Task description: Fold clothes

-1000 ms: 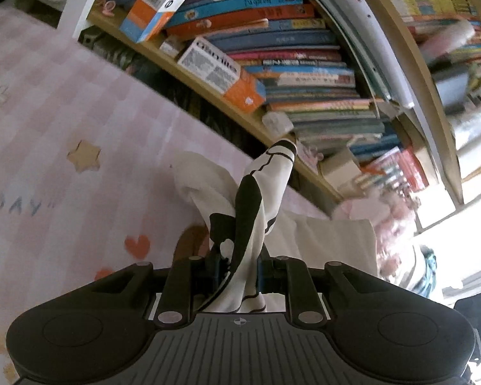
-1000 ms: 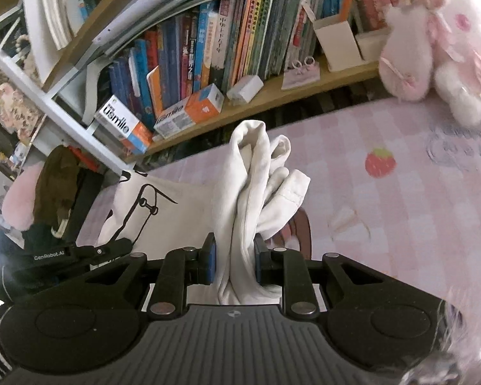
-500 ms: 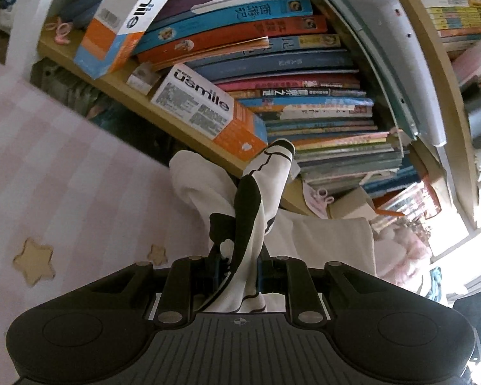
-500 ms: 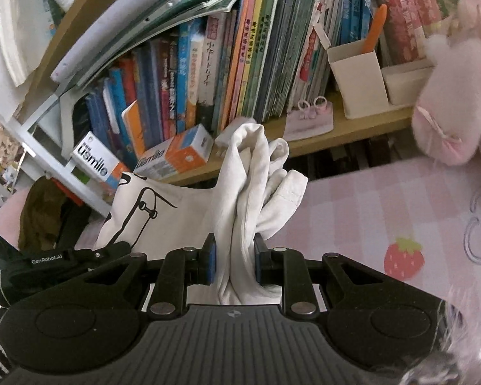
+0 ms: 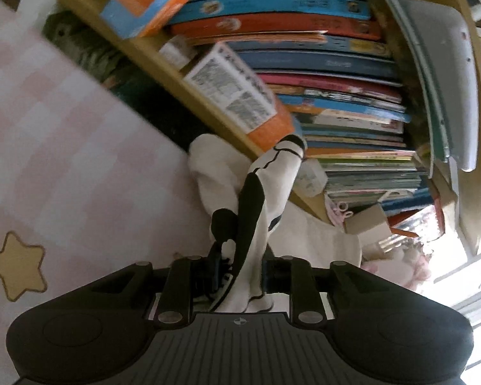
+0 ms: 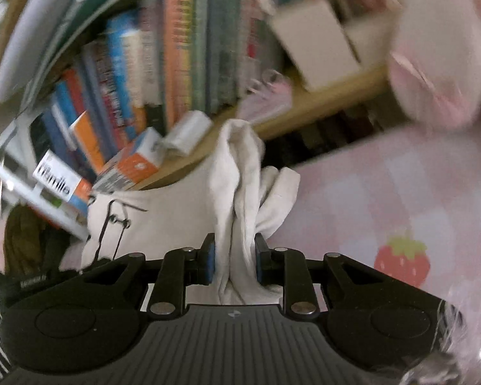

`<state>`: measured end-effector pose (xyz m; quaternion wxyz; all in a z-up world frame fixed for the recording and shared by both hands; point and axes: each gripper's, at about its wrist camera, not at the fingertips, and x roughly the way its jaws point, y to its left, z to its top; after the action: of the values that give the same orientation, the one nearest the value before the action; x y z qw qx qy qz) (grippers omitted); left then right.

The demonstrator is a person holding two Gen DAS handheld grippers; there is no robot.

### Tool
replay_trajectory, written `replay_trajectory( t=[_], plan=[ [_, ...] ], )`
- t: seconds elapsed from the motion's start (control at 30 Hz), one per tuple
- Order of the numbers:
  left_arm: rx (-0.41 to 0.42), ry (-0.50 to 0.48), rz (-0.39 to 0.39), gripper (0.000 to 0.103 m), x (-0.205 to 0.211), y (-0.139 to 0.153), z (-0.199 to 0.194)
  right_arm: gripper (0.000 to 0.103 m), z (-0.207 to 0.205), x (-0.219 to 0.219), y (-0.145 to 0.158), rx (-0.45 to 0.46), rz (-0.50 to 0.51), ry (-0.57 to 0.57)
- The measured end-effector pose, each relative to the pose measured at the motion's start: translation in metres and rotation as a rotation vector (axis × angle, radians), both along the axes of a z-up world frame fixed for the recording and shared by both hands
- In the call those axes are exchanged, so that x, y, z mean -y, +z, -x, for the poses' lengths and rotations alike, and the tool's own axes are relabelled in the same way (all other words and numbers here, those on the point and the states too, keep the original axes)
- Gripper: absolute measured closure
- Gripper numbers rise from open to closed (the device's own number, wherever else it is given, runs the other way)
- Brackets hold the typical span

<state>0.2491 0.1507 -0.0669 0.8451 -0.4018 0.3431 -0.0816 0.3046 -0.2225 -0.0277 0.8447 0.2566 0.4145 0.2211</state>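
Garment pinched, bookshelf edge close

Dim indoor light, heavy fisheye warp.
Right wrist view smeared by motion blur; books streaked. Left view sharper, with blown-out daylight at its lower right.
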Motion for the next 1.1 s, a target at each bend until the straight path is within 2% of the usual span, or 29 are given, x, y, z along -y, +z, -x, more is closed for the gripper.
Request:
replay_trajectory(
  t=[0.07, 0.13, 0.17, 0.2, 0.23, 0.3, 0.37, 0.57, 0.77, 0.93, 1.1],
  plan=[
    [-0.012, 0.002, -0.016, 0.074, 0.001, -0.001, -0.001, 0.07, 0.001, 0.005, -0.008, -0.026, -0.033, -0.034],
    [-0.022, 0.014, -0.045, 0.062, 0.002, 0.0, -0.002, 0.07, 0.001, 0.007, -0.011, -0.037, -0.05, -0.055],
    [-0.023, 0.029, -0.081, 0.059, 0.004, 0.003, 0.0, 0.067, 0.002, 0.005, -0.009, -0.031, -0.032, -0.054],
    [-0.023, 0.044, -0.118, 0.05, 0.005, 0.006, 0.001, 0.065, 0.003, 0.003, -0.007, -0.025, -0.014, -0.053],
    [-0.019, 0.061, -0.173, 0.041, 0.007, 0.011, 0.003, 0.058, 0.004, 0.002, -0.004, -0.019, 0.005, -0.052],
    [-0.01, 0.092, -0.271, 0.035, 0.01, 0.021, 0.009, 0.048, 0.008, 0.0, 0.004, 0.014, 0.065, -0.059],
    [0.001, 0.107, -0.311, 0.034, 0.011, 0.029, 0.016, 0.042, 0.013, 0.002, 0.012, 0.044, 0.101, -0.073],
    [0.005, 0.126, -0.391, 0.027, 0.023, 0.048, 0.044, 0.034, 0.043, 0.013, 0.026, 0.066, 0.108, -0.137],
    [0.039, 0.061, -0.502, 0.021, 0.058, 0.059, 0.087, 0.026, 0.085, 0.009, 0.036, 0.106, 0.175, -0.133],
    [0.078, 0.011, -0.588, 0.014, 0.087, 0.063, 0.126, 0.019, 0.125, 0.002, 0.039, 0.134, 0.31, -0.092],
    [0.069, 0.004, -0.653, 0.011, 0.109, 0.062, 0.157, 0.015, 0.169, -0.002, 0.038, 0.175, 0.416, -0.042]
  ],
)
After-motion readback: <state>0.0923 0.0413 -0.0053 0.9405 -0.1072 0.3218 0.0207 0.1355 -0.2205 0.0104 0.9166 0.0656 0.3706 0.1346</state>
